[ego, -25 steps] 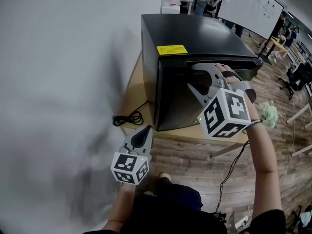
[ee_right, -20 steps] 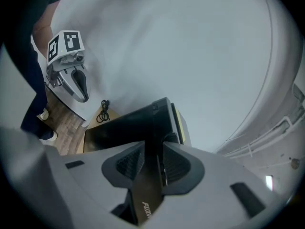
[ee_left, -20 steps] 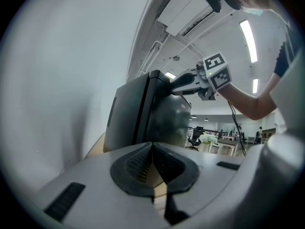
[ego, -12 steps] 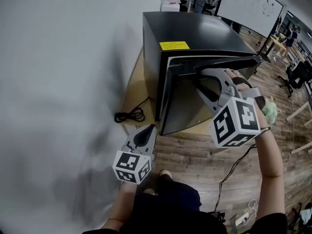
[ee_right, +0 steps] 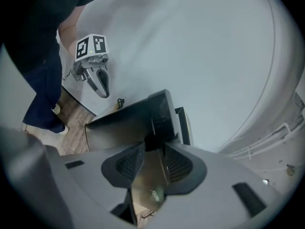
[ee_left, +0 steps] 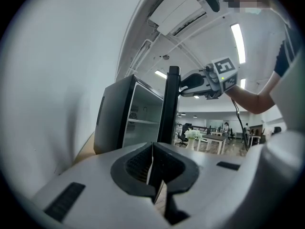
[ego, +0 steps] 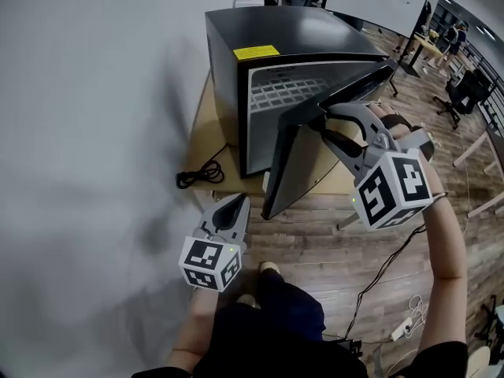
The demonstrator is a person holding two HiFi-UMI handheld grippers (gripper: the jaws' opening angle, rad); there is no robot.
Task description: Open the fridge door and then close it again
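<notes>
- A black, boxy compact fridge stands on a low, pale wooden board against a plain white wall. A yellow rectangular label lies on the fridge's top, near its front edge.
- The fridge's flat black door is open. Its free edge stands well out from the fridge's front, on the wall side. Behind it, the fridge's pale interior and a white wire shelf are exposed.
- The right gripper reaches in over the door from the side of the fridge away from the wall. Its jaws are clamped on the door's top edge, one pad on each face. They have just eased slightly wider, with the edge between them.
- The left gripper hangs low in front of the fridge, near the door's bottom corner but apart from it. It points toward the fridge. Its jaws are pressed together with nothing between them.
- A black coiled cable lies on the board, just in front of the fridge's wall-side corner.
</notes>
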